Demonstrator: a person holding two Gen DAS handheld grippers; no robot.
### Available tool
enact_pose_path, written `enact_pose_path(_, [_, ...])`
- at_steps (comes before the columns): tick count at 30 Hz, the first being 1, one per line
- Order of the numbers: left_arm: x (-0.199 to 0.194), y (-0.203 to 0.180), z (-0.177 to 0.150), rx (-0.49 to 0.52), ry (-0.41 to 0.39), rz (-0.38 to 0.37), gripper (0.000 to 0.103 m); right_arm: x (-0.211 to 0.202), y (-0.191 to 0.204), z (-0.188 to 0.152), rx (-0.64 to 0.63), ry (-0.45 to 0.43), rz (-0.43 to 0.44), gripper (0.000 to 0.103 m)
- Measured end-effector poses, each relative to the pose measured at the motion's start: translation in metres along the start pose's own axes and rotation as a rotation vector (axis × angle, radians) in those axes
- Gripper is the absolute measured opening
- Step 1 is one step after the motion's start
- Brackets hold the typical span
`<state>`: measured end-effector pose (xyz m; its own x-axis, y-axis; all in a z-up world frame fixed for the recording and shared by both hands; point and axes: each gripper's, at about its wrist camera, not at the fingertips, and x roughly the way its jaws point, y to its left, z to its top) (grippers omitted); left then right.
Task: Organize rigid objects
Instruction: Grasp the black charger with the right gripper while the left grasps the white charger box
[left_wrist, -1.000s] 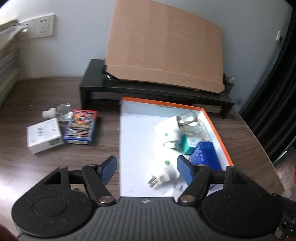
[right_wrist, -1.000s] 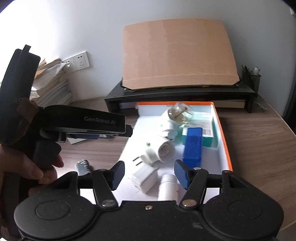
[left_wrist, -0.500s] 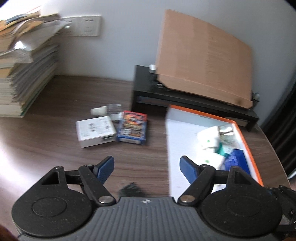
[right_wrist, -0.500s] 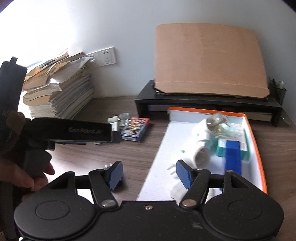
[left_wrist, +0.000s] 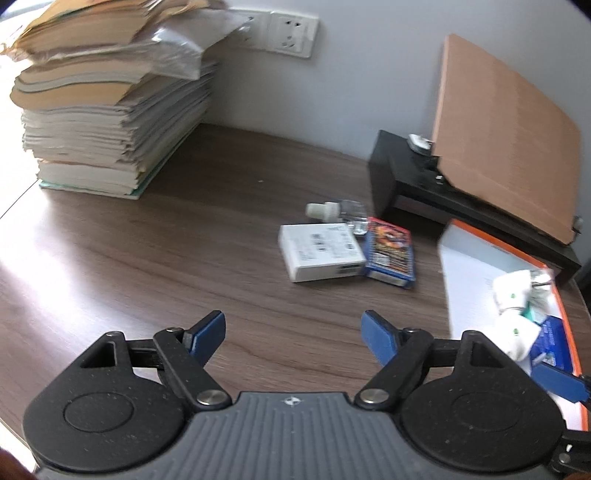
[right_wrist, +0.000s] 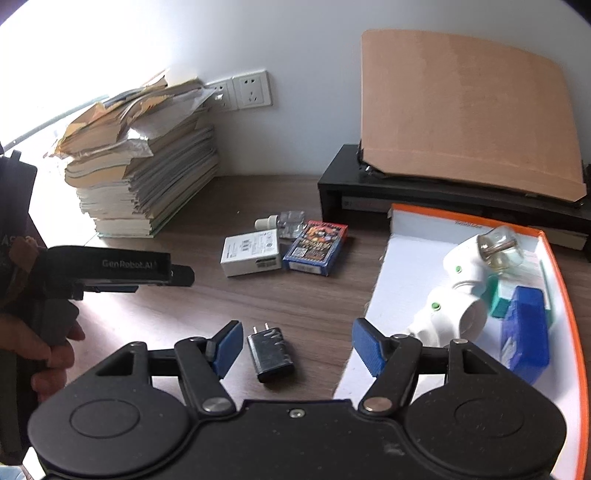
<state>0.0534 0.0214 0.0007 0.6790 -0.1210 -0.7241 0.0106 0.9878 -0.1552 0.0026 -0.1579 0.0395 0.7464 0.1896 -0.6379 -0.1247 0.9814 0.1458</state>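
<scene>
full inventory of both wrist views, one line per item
white box: 1, white, desk centre
card box: 1, blue and red, right of white box
small bottle: 1, clear, white cap, behind them
charger: 1, black, between right fingers
tray: 1, orange rim, right
adapters: 2, white, in tray
blue box: 1, in tray
paper stack: 1, left
cardboard: 1, brown, on black stand
left gripper: open
right gripper: open

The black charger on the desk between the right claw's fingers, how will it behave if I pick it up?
The black charger looks like a hard plastic block, so probably stiff and light. It lies flat on the desk, so it is unlikely to roll. Its glossy sides could slip, and its two prongs stick out at the far end, so gripping across the body seems safer.
</scene>
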Motion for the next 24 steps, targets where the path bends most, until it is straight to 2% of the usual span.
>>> enact_pose_path(8, [0.031,0.003,0.020,0.040,0.002,-0.019,0.095,0.017,0.005,-0.002,0.032,0.030,-0.019,0.079])
enact_pose_path(12, [0.058,-0.009,0.035,0.194,-0.044,-0.072,0.097,0.022,0.003,-0.003,0.056,0.041,-0.046,0.079])
enact_pose_path(17, [0.094,-0.010,0.054,0.416,-0.050,-0.151,0.098,0.028,0.000,-0.006,0.095,0.056,-0.069,0.079])
enact_pose_path(24, [0.135,-0.014,0.062,0.586,0.025,-0.277,0.100,0.044,0.008,-0.012,0.109,0.093,-0.058,0.079])
